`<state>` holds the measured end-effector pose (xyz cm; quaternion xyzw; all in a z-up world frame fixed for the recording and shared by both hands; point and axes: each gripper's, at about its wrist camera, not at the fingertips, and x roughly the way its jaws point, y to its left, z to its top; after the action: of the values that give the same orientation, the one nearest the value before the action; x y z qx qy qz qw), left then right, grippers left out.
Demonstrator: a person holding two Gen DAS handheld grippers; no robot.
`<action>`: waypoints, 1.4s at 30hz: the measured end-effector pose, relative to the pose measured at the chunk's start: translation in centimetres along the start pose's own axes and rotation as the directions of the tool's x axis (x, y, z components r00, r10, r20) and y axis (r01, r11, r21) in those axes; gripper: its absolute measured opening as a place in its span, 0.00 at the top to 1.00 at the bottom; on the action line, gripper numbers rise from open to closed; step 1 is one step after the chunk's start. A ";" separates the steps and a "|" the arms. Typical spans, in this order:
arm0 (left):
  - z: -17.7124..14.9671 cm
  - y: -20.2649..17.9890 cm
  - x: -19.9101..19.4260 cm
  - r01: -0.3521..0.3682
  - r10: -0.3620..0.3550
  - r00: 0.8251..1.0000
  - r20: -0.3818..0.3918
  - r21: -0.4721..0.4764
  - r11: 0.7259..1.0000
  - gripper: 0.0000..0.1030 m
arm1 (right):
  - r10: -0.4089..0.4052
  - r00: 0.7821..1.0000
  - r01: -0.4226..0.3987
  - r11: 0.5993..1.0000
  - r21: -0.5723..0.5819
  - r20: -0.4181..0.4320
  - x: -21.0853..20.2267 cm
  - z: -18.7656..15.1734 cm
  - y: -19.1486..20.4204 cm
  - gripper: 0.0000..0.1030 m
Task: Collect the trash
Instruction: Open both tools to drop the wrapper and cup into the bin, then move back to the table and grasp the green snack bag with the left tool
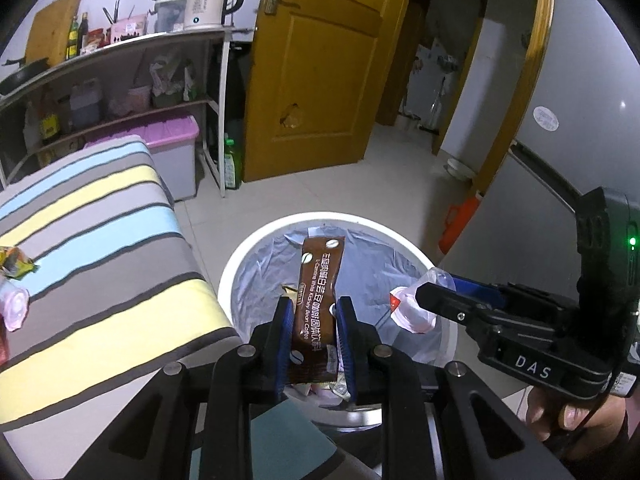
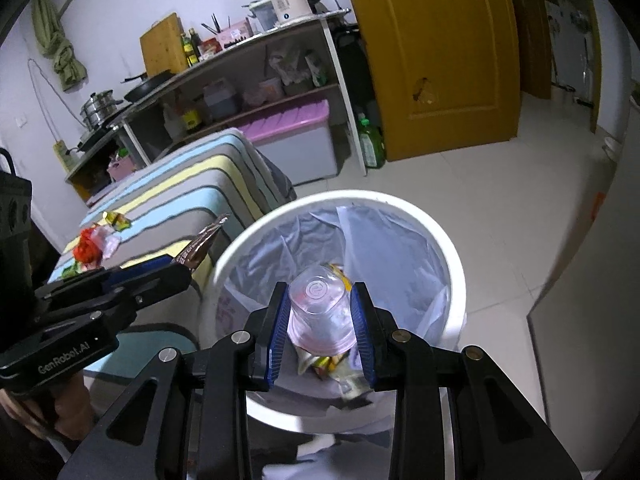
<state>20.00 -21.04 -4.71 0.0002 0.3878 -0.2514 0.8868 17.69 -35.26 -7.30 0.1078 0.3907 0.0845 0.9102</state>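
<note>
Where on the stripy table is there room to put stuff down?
The striped cloth is bare across its middle and the near end beside the white bin. It is crowded at the far end, where the red wrapper, yellow wrapper and a pink cup lie.

The brown coffee sachet [image 1: 318, 304] carries Chinese characters and the English line "L-Carnitine White Kidney Bean Coffee", small and partly hard to read. The right hand-held gripper [image 1: 430, 300] bears "DAS" on its body; the left hand-held gripper [image 2: 176, 268] bears "GenRobot.AI".
</note>
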 end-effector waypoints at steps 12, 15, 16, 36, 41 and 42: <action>-0.7 1.4 -1.6 -0.022 0.023 0.999 0.034 -0.031 0.999 0.73 | 0.019 1.000 -0.019 1.000 -0.024 0.013 -0.8 -0.2 0.8 0.61; -1.0 1.8 -3.2 -0.036 0.039 0.997 0.062 -0.042 0.998 0.73 | 0.030 0.999 -0.029 0.999 -0.039 0.023 -1.3 -0.1 1.7 0.61; -1.1 2.0 -3.5 -0.041 0.044 0.997 0.066 -0.046 0.998 0.73 | 0.034 0.999 -0.033 0.998 -0.045 0.027 -1.5 0.1 2.1 0.61; -5.3 8.7 -14.8 -0.182 0.218 0.959 0.182 -0.195 0.964 0.73 | 0.188 0.981 -0.173 0.959 -0.224 0.046 -3.8 0.1 13.1 0.61; -6.7 10.8 -17.1 -0.215 0.265 0.944 0.196 -0.244 0.946 0.73 | 0.223 0.974 -0.207 0.940 -0.272 0.029 -3.7 -0.3 16.1 0.61; -7.0 11.2 -17.6 -0.222 0.275 0.941 0.196 -0.255 0.941 0.73 | 0.230 0.973 -0.214 0.936 -0.279 0.026 -3.7 -0.3 16.6 0.61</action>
<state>10.13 -2.08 0.30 -0.0817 0.3061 -0.0887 0.9443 13.79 -20.11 -0.63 0.0265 0.3340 0.2366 0.9120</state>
